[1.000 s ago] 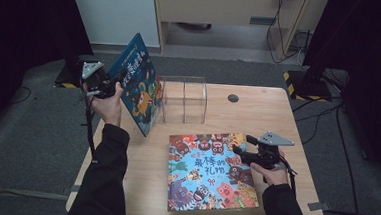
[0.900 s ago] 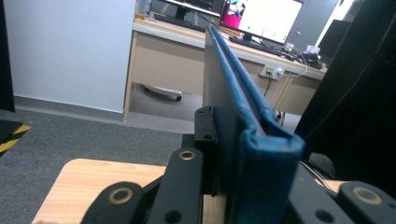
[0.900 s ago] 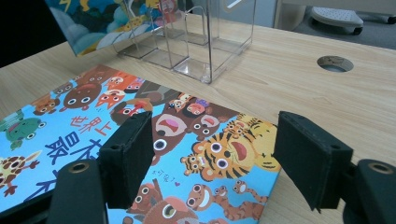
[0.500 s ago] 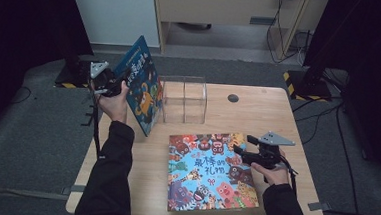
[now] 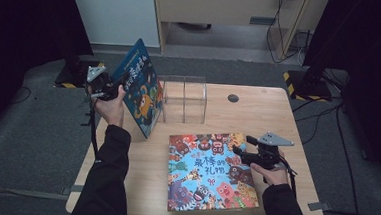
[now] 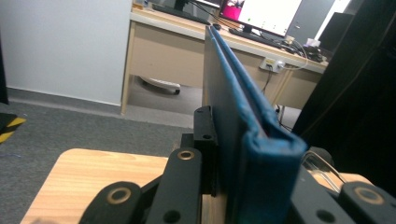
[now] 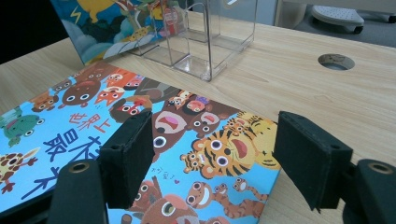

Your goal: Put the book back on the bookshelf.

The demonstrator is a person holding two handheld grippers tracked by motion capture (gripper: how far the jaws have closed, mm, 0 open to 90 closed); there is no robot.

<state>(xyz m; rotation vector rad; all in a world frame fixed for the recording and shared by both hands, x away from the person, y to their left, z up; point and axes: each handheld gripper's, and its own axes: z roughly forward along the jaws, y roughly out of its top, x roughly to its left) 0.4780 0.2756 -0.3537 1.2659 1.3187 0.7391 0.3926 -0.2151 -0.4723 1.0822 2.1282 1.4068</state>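
My left gripper (image 5: 110,88) raised at the far left, forearm stretched forward in a dark sleeve, black fingers (image 6: 205,140) clamped tight, my right gripper (image 5: 242,151) held low near the right edge, pointing left, fingers (image 7: 128,156) spread wide apart

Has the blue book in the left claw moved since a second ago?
Yes. The blue book has shifted slightly right, closer to the clear box, and stands a little higher; the left claw is shut on it.
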